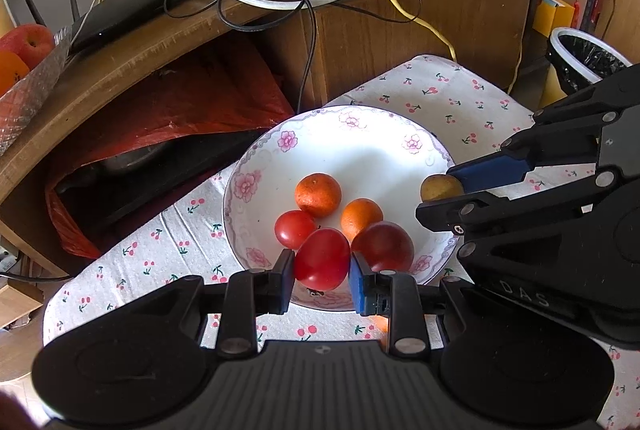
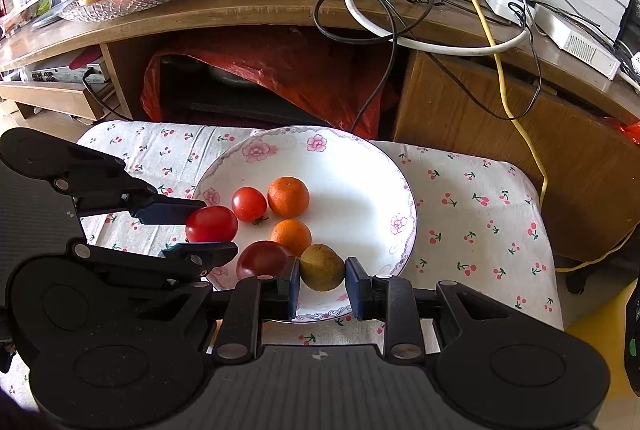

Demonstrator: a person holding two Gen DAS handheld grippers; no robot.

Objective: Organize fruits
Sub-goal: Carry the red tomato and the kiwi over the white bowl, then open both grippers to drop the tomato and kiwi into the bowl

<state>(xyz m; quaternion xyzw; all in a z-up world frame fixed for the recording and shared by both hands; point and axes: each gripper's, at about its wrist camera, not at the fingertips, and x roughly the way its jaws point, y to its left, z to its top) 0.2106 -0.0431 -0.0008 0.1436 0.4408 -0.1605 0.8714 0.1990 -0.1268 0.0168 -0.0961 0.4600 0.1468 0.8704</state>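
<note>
Red tomato (image 1: 322,259) sits clamped in the left hand-held gripper (image 1: 321,270) over the plate (image 1: 360,146). Right hand-held gripper (image 2: 322,280) pinches what looks like a kiwi (image 2: 322,267).

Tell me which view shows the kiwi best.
The right wrist view: the kiwi sits whole between the right tool fingers, over the plate. The left wrist view shows only part of it, behind that tool's fingers.

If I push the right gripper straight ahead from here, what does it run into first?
The right gripper already holds the kiwi between its fingers. Straight ahead, the nearer small orange sits just beyond the kiwi and looks likely to be bumped first, though depth is hard to judge. The dark tomato lies just left of that line.
</note>
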